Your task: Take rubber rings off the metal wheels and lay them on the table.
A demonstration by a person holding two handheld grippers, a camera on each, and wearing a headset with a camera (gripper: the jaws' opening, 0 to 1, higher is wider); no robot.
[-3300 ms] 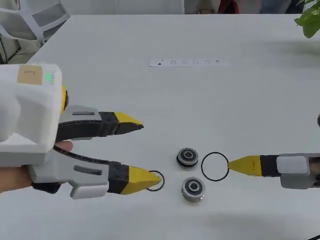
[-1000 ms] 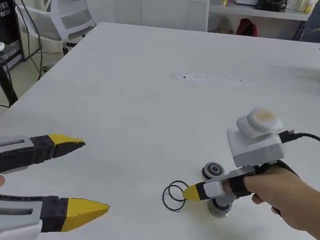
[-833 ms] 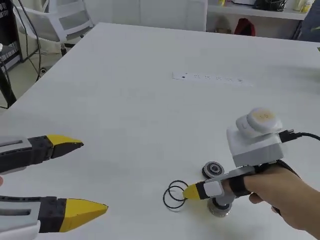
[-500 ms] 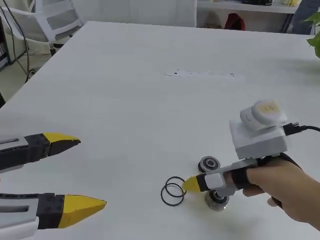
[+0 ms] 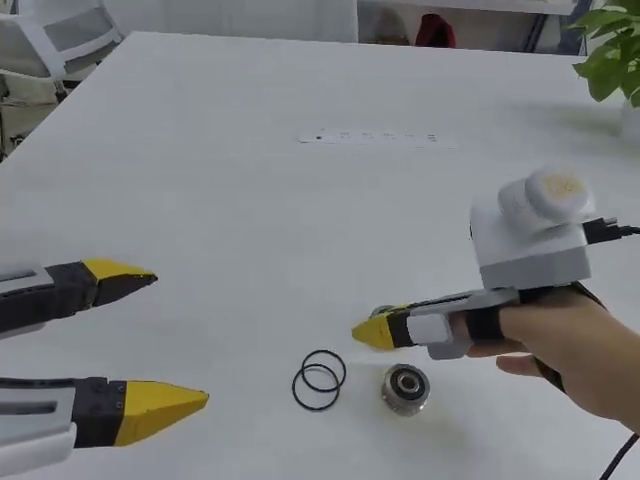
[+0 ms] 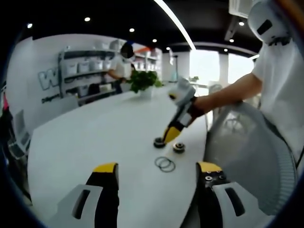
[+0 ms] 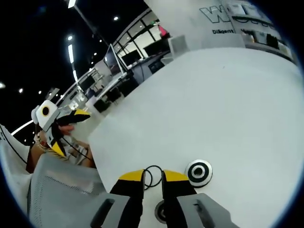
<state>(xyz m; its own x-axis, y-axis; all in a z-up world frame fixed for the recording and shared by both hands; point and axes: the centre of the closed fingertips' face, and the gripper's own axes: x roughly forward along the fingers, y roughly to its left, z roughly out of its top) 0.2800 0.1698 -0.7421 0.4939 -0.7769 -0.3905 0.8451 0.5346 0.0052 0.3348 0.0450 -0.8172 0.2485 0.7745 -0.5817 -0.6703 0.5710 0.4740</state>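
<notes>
Two thin black rubber rings [image 5: 318,380] lie overlapping on the white table [image 5: 250,200]. A bare metal wheel [image 5: 405,386] sits just right of them. A second wheel [image 5: 382,312] peeks out behind my right gripper [image 5: 362,333], which hovers shut and holds nothing, its yellow tip above and right of the rings. My left gripper [image 5: 180,338] is open at the near left, well apart from the parts. The left gripper view has the rings [image 6: 165,164], both wheels [image 6: 179,147] [image 6: 159,142] and the right gripper [image 6: 170,135]. The right gripper view has the rings [image 7: 151,176] beyond its tips and one wheel [image 7: 199,173].
A flat white strip [image 5: 375,138] lies across the middle of the table. A potted plant [image 5: 610,50] stands at the far right corner and a chair [image 5: 60,35] beyond the far left edge. A person's hand [image 5: 570,345] holds the right gripper.
My right gripper has lifted up and back from the two rings, which stay on the table. The head camera has tilted, shifting the whole scene. The left gripper stays open.
</notes>
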